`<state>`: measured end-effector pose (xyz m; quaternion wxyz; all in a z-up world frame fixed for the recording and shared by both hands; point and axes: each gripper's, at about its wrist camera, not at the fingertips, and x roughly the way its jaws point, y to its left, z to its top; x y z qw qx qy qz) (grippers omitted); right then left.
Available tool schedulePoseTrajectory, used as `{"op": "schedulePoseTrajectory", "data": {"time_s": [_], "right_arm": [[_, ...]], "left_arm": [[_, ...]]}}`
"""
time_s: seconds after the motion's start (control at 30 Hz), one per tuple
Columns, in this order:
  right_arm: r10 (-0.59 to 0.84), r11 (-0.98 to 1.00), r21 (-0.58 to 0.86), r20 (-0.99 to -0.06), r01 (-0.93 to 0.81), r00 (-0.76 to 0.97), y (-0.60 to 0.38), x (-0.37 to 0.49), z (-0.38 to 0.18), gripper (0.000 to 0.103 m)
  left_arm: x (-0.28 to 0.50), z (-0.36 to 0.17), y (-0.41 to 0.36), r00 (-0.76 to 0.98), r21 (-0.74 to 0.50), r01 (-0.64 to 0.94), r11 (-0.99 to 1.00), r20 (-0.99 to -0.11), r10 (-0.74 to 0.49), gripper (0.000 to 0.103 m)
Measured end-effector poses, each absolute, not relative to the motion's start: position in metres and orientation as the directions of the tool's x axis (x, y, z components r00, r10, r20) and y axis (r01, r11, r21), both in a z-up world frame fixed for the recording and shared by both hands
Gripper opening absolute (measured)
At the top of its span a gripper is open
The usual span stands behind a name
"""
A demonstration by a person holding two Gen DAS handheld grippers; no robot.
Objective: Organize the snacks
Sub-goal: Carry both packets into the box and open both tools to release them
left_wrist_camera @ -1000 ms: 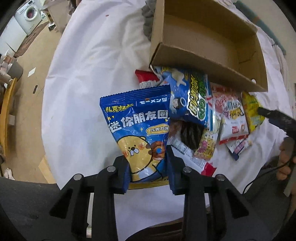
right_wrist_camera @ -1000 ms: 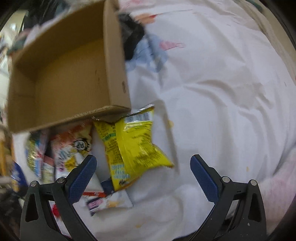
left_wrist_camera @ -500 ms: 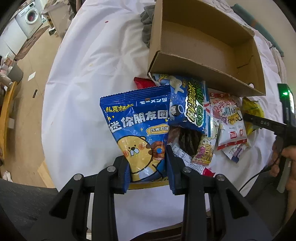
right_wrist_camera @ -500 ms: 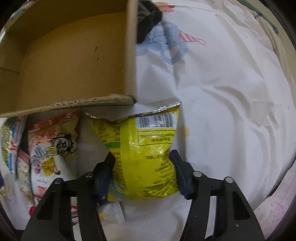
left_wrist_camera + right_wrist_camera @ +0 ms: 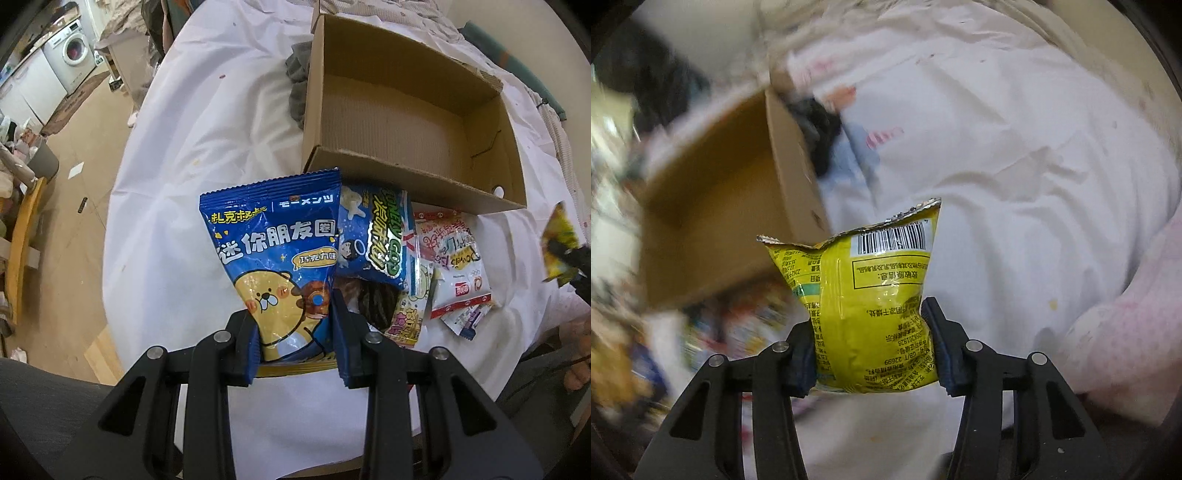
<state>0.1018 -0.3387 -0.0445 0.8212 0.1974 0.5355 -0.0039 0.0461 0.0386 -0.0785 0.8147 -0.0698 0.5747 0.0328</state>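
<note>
- Snacks were the subject: a blue snack bag (image 5: pixel 273 266) stood in the lower centre of the left wrist view, and a yellow snack bag (image 5: pixel 871 314) filled the lower centre of the right wrist view.
- More packets (image 5: pixel 424 266) lay in a loose heap on the white-covered surface (image 5: pixel 192 155), right of centre in the left view, just below the near wall of the cardboard box (image 5: pixel 402 184).
- That box sat in the upper right of the left view, open at the top, and looked empty inside.
- Step in hand, as judged: carrying both bags to the box. Doing it well would mean raising each bag clear above the near wall before moving over it, then lowering it to the box floor and letting go there, one bag to each side so they did not pile up.
- Puffy, slippery bags could slide out of a light pinch, so a firm hold low on the bag seemed wise.
- Left tool (image 5: pixel 295 336) was clenched on the lower part of the blue bag, pads pressing both sides.
- Right tool (image 5: pixel 871 350) was closing on the yellow bag, already squeezing its lower half; the bag hung clear of the surface.
</note>
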Motion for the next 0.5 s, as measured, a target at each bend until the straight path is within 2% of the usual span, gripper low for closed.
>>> {"op": "schedulePoseTrajectory", "data": {"time_s": [0.13,0.33,0.5], "right_arm": [[0.322,0.856,0.486,-0.766,0.174,0.556,-0.355,0.086,-0.017,0.051],[0.415,0.823,0.566,-0.644,0.036,0.643,-0.347,0.087,0.009,0.051],[0.454,0.816,0.577,-0.593,-0.042,0.666,-0.330,0.106,0.019,0.051]], "left_arm": [[0.051,-0.060,0.039,0.362,-0.084,-0.134,0.987,-0.932,-0.030,0.028],[0.073,-0.024,0.032,0.418,-0.095,-0.115,0.989,-0.907,-0.038,0.028],[0.096,-0.005,0.020,0.459,-0.071,-0.079,0.994,-0.888,-0.027,0.028]]}}
